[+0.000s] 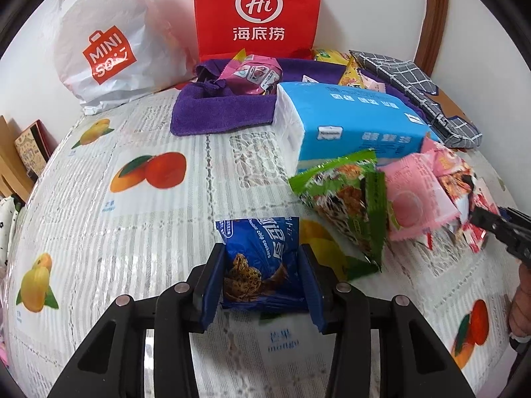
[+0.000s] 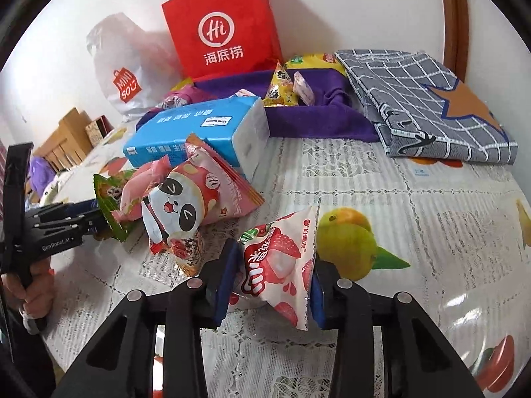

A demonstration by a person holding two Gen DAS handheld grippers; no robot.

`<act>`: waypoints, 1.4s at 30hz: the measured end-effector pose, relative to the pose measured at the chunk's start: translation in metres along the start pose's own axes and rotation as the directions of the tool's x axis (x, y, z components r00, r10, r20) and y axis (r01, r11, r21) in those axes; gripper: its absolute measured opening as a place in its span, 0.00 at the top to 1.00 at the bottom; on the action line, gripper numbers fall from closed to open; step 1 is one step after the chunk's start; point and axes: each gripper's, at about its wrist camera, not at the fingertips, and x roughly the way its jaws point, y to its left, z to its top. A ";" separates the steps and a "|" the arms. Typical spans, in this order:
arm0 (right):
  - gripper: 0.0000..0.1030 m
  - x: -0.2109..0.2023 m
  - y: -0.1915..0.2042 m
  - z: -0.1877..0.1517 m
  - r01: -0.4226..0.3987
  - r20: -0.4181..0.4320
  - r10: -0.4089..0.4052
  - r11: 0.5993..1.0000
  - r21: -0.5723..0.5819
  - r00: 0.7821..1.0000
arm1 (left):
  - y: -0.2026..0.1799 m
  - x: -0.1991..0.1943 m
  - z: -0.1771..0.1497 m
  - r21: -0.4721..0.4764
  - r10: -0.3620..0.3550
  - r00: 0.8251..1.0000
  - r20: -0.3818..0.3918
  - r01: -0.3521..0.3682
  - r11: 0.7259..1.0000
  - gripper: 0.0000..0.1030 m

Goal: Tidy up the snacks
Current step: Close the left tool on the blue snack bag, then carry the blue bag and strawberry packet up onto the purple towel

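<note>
A plain white wall (image 1: 365,6) is seen behind the table. The table is covered by a lace-patterned tablecloth (image 1: 99,232) printed with mangoes under a clear film. A curved brown wooden frame (image 2: 459,16) is set against the wall at right. Light wooden furniture (image 2: 66,136) is glimpsed far left. Soft, even lighting is noted.

This looks like a home. The bench (image 1: 139,232) wears a lace cloth under clear plastic printed with fruit. At its far edge, against a white wall, stand a red paper bag (image 1: 257,10) and a white shopping bag (image 1: 109,39). Near them lie a tissue pack (image 1: 348,122), a purple towel (image 1: 219,109) and a folded checked cloth (image 2: 421,99).
</note>
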 end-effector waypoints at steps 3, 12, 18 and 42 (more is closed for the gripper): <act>0.64 -0.003 -0.002 0.000 0.006 0.006 -0.006 1.000 0.024 1.000 | 0.005 -0.009 -0.004 -0.016 -0.013 1.000 -0.009 0.013 1.000 0.60; 0.71 -0.029 0.015 0.011 0.040 0.044 -0.041 0.999 0.003 0.998 | 0.011 -0.035 0.003 -0.038 -0.041 0.999 0.019 0.041 0.998 0.60; 0.72 -0.041 0.026 0.019 0.061 0.074 -0.059 0.998 -0.020 0.996 | 0.005 -0.048 0.012 -0.026 -0.093 0.995 0.034 0.094 0.995 0.60; 0.72 -0.050 0.063 0.146 0.049 0.220 -0.038 0.998 -0.043 0.975 | -0.010 -0.078 0.155 -0.002 -0.129 0.981 0.147 0.131 0.991 0.60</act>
